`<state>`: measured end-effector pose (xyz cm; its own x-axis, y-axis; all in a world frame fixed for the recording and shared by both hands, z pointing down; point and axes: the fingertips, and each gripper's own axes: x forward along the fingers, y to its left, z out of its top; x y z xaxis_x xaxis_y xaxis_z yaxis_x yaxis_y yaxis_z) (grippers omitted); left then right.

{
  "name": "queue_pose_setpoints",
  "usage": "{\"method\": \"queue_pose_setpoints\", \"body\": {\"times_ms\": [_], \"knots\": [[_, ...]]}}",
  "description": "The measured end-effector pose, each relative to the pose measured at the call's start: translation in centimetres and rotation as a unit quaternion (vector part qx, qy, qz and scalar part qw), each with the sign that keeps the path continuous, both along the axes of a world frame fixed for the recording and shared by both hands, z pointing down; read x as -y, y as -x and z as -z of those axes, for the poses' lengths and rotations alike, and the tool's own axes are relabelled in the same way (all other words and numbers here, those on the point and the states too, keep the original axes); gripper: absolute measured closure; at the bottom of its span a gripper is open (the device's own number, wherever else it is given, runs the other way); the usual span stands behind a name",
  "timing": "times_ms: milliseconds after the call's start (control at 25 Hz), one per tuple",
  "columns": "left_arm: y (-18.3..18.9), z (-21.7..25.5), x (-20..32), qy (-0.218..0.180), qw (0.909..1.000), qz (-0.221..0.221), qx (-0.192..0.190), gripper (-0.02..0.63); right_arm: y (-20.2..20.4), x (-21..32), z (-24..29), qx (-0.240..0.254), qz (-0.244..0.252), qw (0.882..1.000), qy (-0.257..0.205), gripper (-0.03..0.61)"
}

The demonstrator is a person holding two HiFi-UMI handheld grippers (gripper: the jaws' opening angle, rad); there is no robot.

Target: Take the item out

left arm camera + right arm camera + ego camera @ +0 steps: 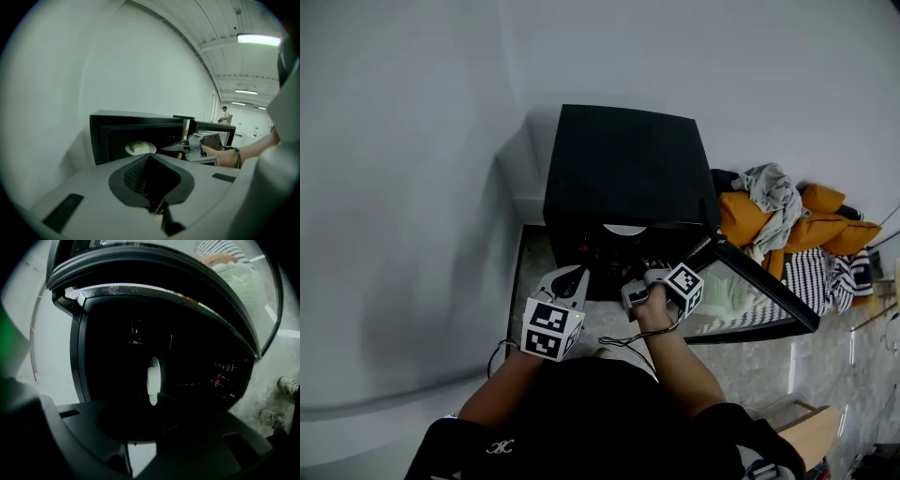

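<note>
1. While the glass-fronted door of the black box-shaped microwave oven stands swung wide to the right, the target is in plain sight. It's a round white plate carrying pale food blocks, lying flat on the cavity floor, seemingly close to its front edge.
2. The left gripper hovers just outside the left side of the opening, its fingers pinched to a point with nothing between them.
3. The right gripper is at the oven mouth, rolled on its side, with the plate dead ahead in its own view. Its fingers also look closed and empty.
4. My read is that this is the reach-in. The right fingers should open before going deeper, and the sideways roll suits it: one finger over the near rim, one under.
5. Bite the rim only, clear of the food, and close firmly, since glazed plates are probably slick.
6. Keep the plate level and draw it straight back over the front lip, away from the door on the right.
7. The left gripper could steady the opposite rim, or simply stay out of the way.
</note>
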<state>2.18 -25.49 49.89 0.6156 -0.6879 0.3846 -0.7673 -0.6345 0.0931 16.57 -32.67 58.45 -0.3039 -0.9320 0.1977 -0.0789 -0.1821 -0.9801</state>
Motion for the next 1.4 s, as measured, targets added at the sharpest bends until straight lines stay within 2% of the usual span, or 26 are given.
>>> {"method": "queue_pose_setpoints", "body": {"times_ms": [720,1120,1240,1400], "knots": [[4.0,-1.3,1.0,0.016,0.9993,0.032,0.005,0.614,2.1,5.0,-3.3,0.008,0.002,0.999,0.054,0.471],[5.0,-1.7,0.6,0.024,0.9990,0.037,0.011,0.614,2.1,5.5,-4.6,0.027,0.000,0.996,0.082,0.472],[5.2,-1.7,0.7,0.023,0.9990,0.037,0.011,0.614,2.3,5.5,-4.5,0.026,0.006,0.996,0.087,0.502],[5.3,-1.7,1.0,0.022,0.9990,0.037,0.011,0.614,2.4,5.5,-4.4,0.032,0.011,0.996,0.086,0.502]]}}
